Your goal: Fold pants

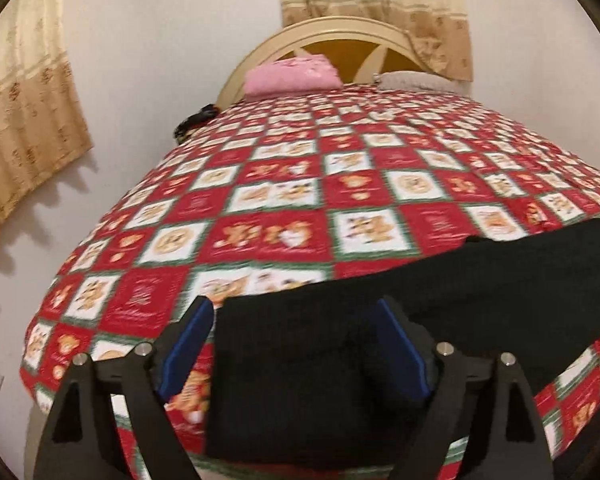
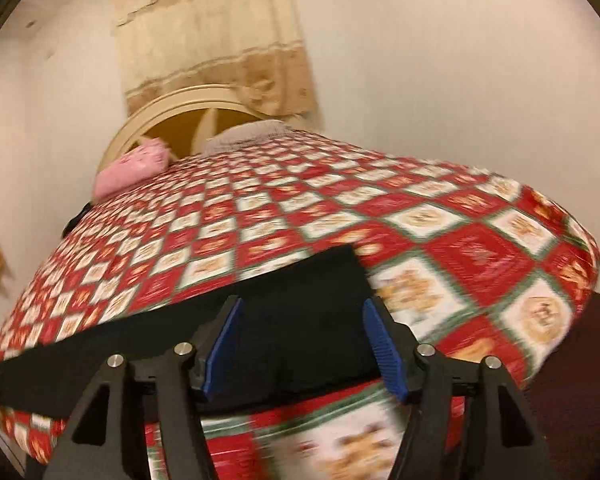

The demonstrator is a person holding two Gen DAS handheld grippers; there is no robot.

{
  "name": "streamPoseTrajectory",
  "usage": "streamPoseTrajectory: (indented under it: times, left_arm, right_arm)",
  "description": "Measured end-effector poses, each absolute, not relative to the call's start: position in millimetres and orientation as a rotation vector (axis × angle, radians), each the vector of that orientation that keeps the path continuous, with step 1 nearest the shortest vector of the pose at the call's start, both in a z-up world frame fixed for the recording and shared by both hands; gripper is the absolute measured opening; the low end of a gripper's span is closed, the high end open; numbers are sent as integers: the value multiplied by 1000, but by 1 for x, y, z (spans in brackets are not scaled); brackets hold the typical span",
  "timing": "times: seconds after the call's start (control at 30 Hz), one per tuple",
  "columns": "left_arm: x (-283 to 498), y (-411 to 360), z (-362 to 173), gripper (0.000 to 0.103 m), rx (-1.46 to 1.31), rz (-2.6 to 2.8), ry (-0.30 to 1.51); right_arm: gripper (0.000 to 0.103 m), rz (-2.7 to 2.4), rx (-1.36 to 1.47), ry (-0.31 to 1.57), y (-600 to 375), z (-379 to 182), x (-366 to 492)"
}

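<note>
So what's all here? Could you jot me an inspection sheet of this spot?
Surface: bed under a red, white and green checked cover.
Job's things: black pants lying flat across the near edge.
Clutter: pink pillow and grey pillow by the headboard; dark item at the far left edge, unclear.
Grippers: left gripper and right gripper open above the pants, gripping nothing.
Cables: nothing seen.
Surroundings: white walls, beige curtains.

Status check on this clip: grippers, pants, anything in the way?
Left gripper open, right gripper open, nothing held. Black pants lie flat on the bedspread near the foot edge. Nothing in the way.
</note>
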State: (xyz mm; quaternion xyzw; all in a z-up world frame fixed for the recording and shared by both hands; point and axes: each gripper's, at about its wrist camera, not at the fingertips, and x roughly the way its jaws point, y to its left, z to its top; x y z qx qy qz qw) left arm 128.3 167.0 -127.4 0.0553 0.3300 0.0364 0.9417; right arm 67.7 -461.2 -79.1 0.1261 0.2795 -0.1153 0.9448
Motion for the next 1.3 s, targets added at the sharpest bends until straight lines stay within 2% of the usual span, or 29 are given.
streamPoseTrajectory:
  times: [0.07, 0.2, 0.33, 0.5, 0.53, 0.63, 0.7, 0.73, 0.77, 0.83, 1.3]
  left_arm:
    - [131, 160, -128, 86, 119, 75, 676]
    - [136, 158, -136, 93, 110, 78, 705]
    - [145, 165, -153, 93, 117, 115, 784]
    - [150, 172, -170, 93, 86, 135, 845]
    - [150, 170, -173, 93, 91, 136, 846]
    - [150, 169, -176, 96, 89, 140, 844]
    - [150, 170, -176, 96, 76, 136, 843]
    - [151, 170, -176, 96, 71, 134, 844]
    - [150, 170, -176, 96, 69, 131, 843]
    - [150, 169, -176, 96, 68, 128, 843]
    - [132, 143, -145, 96, 57, 19, 758]
  right_arm:
    - [64, -223, 297, 597, -480, -82, 72]
    - [64, -164, 390, 651, -499, -95, 80]
    - [64, -116, 441, 693, -499, -113, 82]
    - [63, -90, 463, 646, -493, -121, 76]
    - [61, -89, 471, 644, -493, -123, 77]
    - [47, -99, 465, 656, -494, -126, 83]
    - [44, -90, 479, 655, -497, -126, 86]
    - [38, -90, 491, 657, -498, -127, 88]
    - [25, -79, 513, 662, -499, -127, 89]
    - [17, -61, 529, 673, -497, -126, 90]
    - [14, 11, 285, 616, -409, -65, 98]
